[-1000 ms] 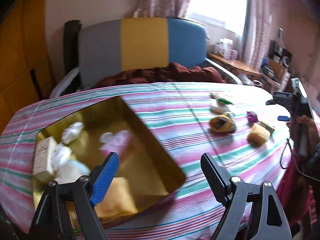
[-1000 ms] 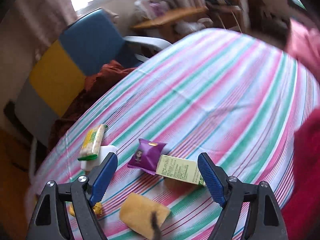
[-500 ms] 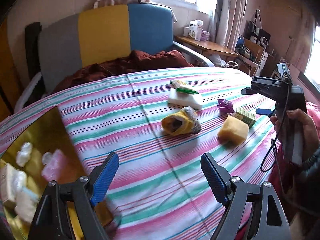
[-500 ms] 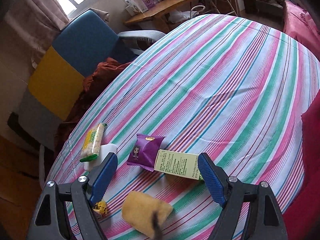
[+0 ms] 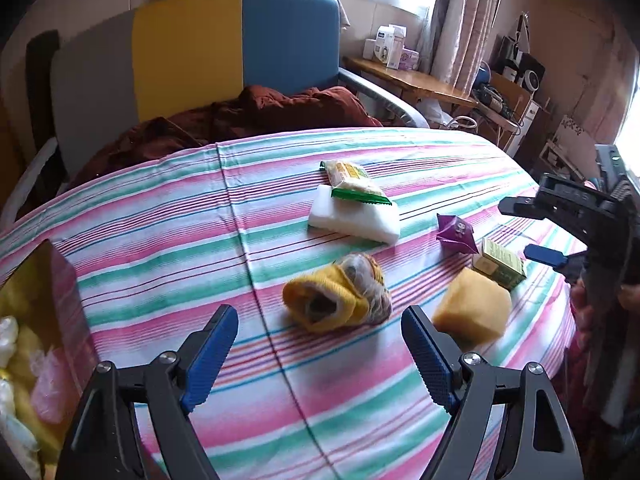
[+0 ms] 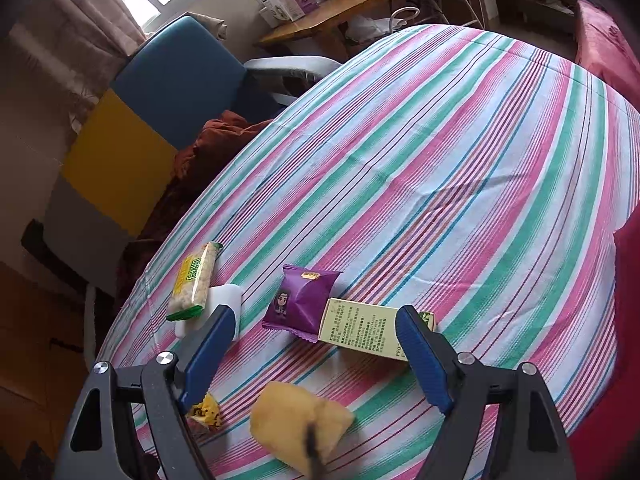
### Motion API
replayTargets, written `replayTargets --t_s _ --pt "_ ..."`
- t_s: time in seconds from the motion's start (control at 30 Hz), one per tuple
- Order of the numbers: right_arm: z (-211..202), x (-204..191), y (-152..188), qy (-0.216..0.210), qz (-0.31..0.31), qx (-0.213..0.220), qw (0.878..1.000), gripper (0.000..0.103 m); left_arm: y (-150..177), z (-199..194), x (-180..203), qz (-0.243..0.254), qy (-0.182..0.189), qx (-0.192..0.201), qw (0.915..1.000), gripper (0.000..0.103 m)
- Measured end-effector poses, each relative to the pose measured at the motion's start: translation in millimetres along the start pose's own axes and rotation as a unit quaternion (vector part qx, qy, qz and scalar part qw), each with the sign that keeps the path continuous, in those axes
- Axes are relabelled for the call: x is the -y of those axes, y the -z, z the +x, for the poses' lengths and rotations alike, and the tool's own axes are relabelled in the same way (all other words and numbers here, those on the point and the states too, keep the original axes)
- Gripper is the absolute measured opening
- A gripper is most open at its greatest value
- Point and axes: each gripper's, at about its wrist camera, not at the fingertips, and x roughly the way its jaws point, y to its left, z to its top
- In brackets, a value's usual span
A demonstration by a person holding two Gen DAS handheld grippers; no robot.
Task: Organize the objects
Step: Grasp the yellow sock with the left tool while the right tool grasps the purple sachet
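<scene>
The striped tabletop [image 5: 280, 360] carries loose snacks: a yellow bundle [image 5: 338, 294] just ahead of your left tongs [image 5: 320, 354], a purple packet [image 6: 300, 298] and green box [image 6: 362, 334] before your right tongs [image 6: 316, 354]. Both tongs stand wide, holding nothing.

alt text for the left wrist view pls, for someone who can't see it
The open, empty left gripper hovers over a striped tablecloth, aimed at a yellow wrapped bundle. Beyond lie a yellow sponge, a green box, a purple packet and a green-edged snack bar resting on a white block. A gold tray sits at left; the right gripper at right.
</scene>
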Motion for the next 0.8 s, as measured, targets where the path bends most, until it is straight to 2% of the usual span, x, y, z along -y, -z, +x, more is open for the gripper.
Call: replayTargets --t_s 0.27,0.4,0.43,0.53,0.57,0.67,0.8 --pt "-4.3 4.5 -2.3 -0.005 0.010 0.006 1.000 0.084 -15.4 34.5 10.5 -0.002 -0.012 -0.014 0.9998 0.090" --pt "-8.2 11.9 -4.9 -0.007 0.029 0.016 0.999 0.084 -22.0 56.0 12.5 -0.001 -0.021 -0.026 0.9994 0.089" --pt "-7.4 12.7 -5.1 -0.007 0.031 0.014 0.999 0.084 -23.1 60.3 12.3 -0.003 -0.020 -0.031 0.9993 0.085" --pt "-4.9 10.8 -5.2 -0.003 0.025 0.009 1.000 0.084 -22.0 71.4 7.4 -0.007 -0.002 -0.043 0.9991 0.057" --pt "-4.1 9.8 -5.1 -0.002 0.022 0.007 1.000 0.084 -20.3 72.1 5.7 -0.007 0.007 -0.040 0.9991 0.051" --pt "-3.0 8.4 -4.1 0.000 0.019 0.004 1.000 0.084 -13.9 68.3 9.1 0.009 0.013 -0.031 0.9994 0.039" --pt "-2.6 5.2 -3.3 0.004 0.009 0.004 1.000 0.084 0.2 54.3 8.1 0.011 0.017 -0.020 0.9996 0.036"
